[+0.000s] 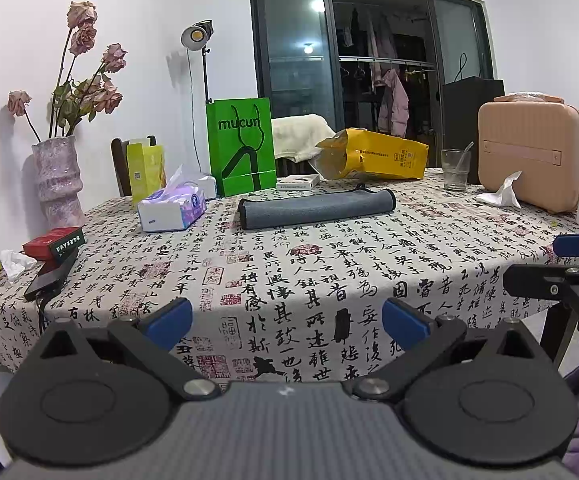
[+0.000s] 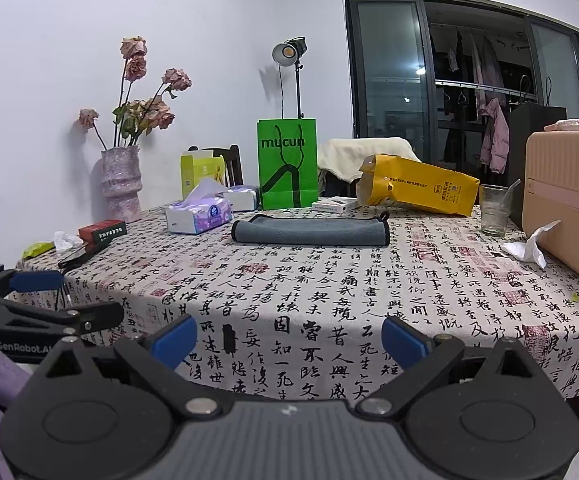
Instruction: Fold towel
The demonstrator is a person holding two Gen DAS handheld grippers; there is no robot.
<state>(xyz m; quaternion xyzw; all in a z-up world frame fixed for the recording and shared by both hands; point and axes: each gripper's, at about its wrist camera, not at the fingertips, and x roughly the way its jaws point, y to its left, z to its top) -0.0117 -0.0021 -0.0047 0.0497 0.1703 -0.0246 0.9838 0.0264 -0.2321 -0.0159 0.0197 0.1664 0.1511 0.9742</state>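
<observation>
We judge the fold not yet begun: the grey towel (image 1: 316, 209) lies in a long low band at mid-frame on the table (image 1: 329, 280), well apart from our left gripper (image 1: 287, 322) and right gripper (image 2: 289, 338), both spread wide and empty at the bottom, so next we must reach its near edge.

Both views are taken from low at the near edge of the desk (image 1: 329, 264), looking level across it toward the far wall and window. The left wrist view is set further left, the right wrist view further right. In each, the other gripper is caught at the frame's edge: the right gripper (image 1: 577, 260) and the left gripper (image 2: 49, 296). The towel (image 1: 315, 209) and green bag (image 1: 241, 146) are shared, well away.
</observation>
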